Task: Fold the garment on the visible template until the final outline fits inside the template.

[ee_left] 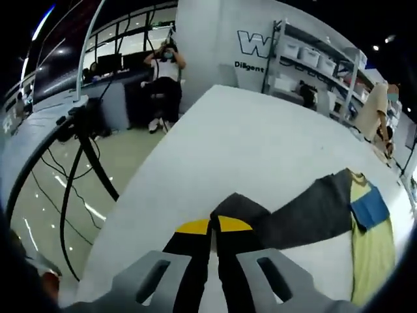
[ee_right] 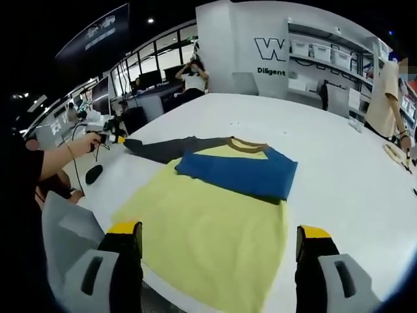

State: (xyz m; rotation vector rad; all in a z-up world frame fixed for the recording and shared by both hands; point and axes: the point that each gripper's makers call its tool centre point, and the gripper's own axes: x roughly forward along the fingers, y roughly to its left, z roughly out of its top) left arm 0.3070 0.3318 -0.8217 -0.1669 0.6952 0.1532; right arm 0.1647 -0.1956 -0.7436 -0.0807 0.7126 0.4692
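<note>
A garment lies flat on the white table (ee_right: 345, 176): yellow body (ee_right: 195, 215), blue sleeve (ee_right: 241, 171) folded across the chest, dark grey sleeve (ee_right: 166, 149) stretched out sideways. In the left gripper view my left gripper (ee_left: 214, 226) is shut, its yellow-tipped jaws pinching the cuff of the grey sleeve (ee_left: 303, 212), which runs right to the yellow body (ee_left: 374, 251) and the blue sleeve (ee_left: 370, 207). My right gripper (ee_right: 218, 236) hangs open over the hem end of the yellow body, jaws wide apart and holding nothing. The left gripper (ee_right: 116, 138) also appears there, in a person's hand at the cuff.
The table edge (ee_left: 140, 195) drops to the floor on the left, where a tripod (ee_left: 85, 140) and cables stand. Shelves with bins (ee_right: 326, 52) line the back wall. A seated person (ee_left: 166, 72) is far off, and another person (ee_right: 384, 85) stands at the right table edge.
</note>
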